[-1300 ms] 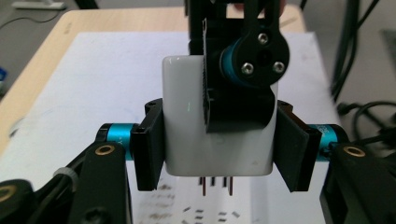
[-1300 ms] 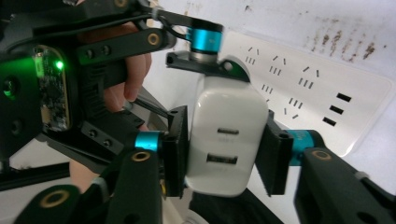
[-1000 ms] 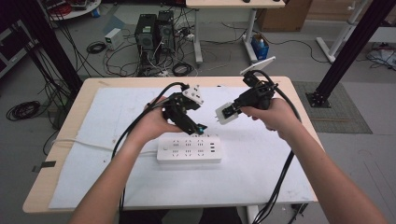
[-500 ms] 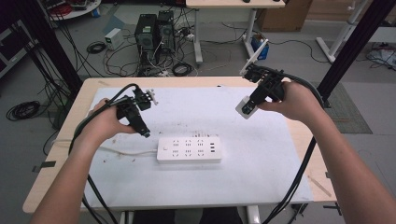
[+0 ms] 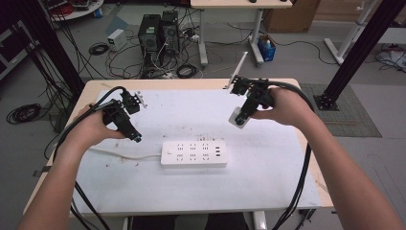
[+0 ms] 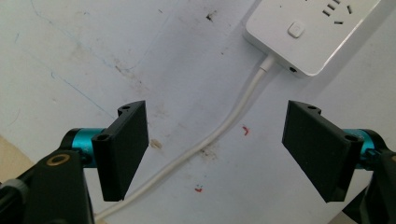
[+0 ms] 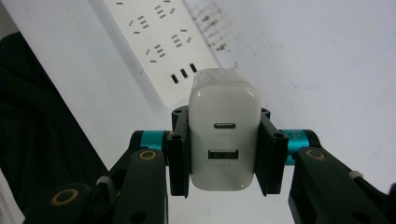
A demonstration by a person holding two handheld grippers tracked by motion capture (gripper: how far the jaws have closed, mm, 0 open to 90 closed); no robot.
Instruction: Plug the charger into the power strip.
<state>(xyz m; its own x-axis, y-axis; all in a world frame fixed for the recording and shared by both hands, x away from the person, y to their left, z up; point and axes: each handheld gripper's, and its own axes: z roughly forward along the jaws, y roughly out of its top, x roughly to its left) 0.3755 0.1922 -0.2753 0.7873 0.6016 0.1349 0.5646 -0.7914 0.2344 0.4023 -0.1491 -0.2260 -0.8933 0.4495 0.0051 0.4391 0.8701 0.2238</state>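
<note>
**Charger held above the strip, left gripper waiting**

The right gripper [image 7: 224,154] is clamped on a white USB charger [image 7: 224,135], its jaws pressing both sides, and it holds the charger in the air above the table. The left gripper [image 6: 215,149] has its jaws wide apart, with nothing between them, over the strip's white cable [image 6: 224,126]. The white power strip [image 5: 193,154] lies flat near the person's edge of the table.

The step is probably plugging in. For this, keep the charger upright, align its pins with one socket, and let the left gripper hold the strip steady.

The white table sheet [image 5: 268,158] has stains and small marks. Beyond it, computer towers [image 5: 157,29] stand on a grey floor among many cables.
</note>
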